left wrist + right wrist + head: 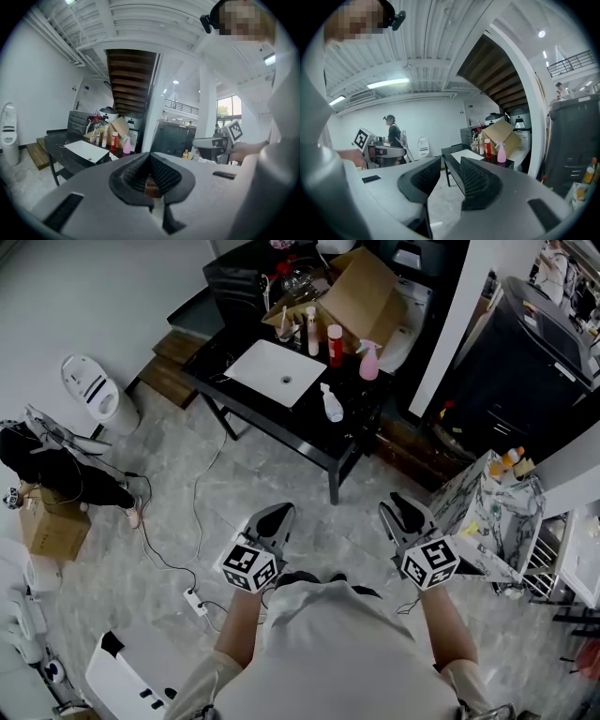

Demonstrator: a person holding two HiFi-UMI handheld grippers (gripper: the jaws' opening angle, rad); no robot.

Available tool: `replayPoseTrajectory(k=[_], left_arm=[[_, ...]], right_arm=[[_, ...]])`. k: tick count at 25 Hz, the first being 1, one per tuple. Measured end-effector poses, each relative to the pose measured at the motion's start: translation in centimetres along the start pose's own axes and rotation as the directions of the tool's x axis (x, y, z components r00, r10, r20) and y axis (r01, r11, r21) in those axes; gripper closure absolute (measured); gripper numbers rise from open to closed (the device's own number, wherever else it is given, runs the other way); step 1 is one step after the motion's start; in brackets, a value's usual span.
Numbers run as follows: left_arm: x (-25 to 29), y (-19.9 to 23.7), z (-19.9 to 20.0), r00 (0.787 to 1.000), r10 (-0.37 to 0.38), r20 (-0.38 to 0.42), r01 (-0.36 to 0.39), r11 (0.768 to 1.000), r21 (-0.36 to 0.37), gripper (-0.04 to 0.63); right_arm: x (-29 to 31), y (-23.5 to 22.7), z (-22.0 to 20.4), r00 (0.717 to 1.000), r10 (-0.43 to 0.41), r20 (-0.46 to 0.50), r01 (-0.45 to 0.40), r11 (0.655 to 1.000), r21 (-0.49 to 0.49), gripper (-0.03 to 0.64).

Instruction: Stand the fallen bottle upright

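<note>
Fallen bottle (331, 404): white, with a spray top, lying on its side on the black desk (281, 427), near the front right corner, just right of a flat white board (277, 373).
Other things on desk: pink spray bottle (368, 362) and red bottle (335, 345), both upright, behind the fallen one; open cardboard box (361, 292) at the back.
Left gripper (279, 512): held low in front of the person, well short of the desk, pointing towards it. In its own view the jaws are clenched, tips meeting, nothing caught between them.
Right gripper (403, 507): level with the left one and apart from it, also well short of the desk. In its own view the jaws (445, 161) are released, a clear gap between the pads, only floor and desk leg seen through it.
Floor: grey marbled tile; a white power strip (195, 602) with its cable lies left of the person.
</note>
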State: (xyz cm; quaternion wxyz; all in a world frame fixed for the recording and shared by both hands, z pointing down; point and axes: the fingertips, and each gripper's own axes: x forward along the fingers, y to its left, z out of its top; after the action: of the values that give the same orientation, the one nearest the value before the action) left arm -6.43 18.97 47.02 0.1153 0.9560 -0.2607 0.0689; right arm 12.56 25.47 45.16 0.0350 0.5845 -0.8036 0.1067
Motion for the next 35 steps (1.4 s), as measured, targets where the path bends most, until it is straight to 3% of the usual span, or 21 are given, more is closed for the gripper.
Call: replayPoseTrajectory(k=[7, 17, 35], left_arm=[[1.4, 0.5, 0.1, 1.000, 0.011, -0.008, -0.011, 1.000, 0.003, 0.588], [4.2, 5.0, 0.6, 1.000, 0.003, -0.013, -0.003, 1.000, -0.004, 0.588], [13.4, 17.2, 4.2, 0.991, -0.131, -0.039, 0.131, 0.991, -0.017, 0.588]], right_arm=[[1.3, -1.7, -0.4, 1.000, 0.009, -0.014, -0.008, 1.000, 0.015, 0.479], [5.8, -3.1, -0.6, 0.999, -0.010, -0.040, 0.011, 1.000, 0.028, 0.479], [19.2, -6.9, 1.6, 0.989, -0.120, -0.083, 0.123, 0.992, 0.038, 0.479]])
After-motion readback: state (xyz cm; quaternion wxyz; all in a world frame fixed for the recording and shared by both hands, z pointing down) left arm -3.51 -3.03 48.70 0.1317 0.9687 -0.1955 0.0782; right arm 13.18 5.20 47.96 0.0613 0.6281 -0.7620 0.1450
